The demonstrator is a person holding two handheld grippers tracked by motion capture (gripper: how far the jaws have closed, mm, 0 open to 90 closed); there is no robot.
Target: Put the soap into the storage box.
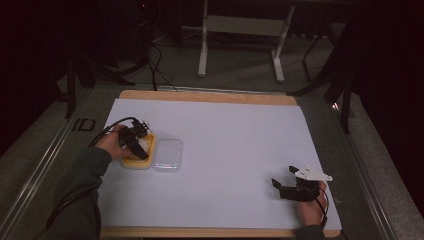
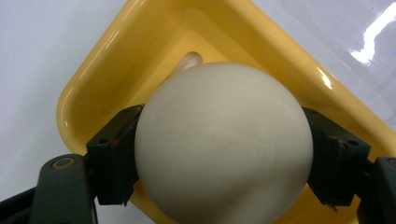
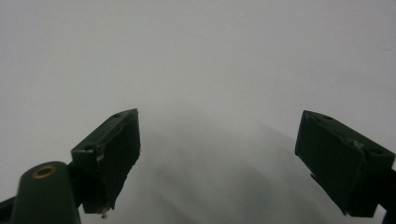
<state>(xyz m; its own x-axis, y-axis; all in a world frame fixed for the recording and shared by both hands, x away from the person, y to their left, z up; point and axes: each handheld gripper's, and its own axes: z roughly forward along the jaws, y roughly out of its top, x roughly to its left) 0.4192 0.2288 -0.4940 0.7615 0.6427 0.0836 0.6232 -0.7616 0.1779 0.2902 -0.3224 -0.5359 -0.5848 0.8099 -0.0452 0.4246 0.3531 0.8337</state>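
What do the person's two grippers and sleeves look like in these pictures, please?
The left gripper and the right gripper are black, each with two blocky jaws. A black cable loops from the left one. The right carries a pale three-cornered plate on top. A brass-coloured rivet sits by its jaw. The left sleeve is dark green-grey.

this looks like a lab or recording room, dim and bare. a wooden table (image 1: pixel 210 96) covered by a white sheet (image 1: pixel 225 150) stands on grey carpet (image 1: pixel 240 65). black stand legs (image 1: pixel 82 75) and loose cables (image 1: pixel 157 62) crowd the floor behind it, next to the white metal frame of another table (image 1: pixel 240 30). a person sits working with handheld grippers.
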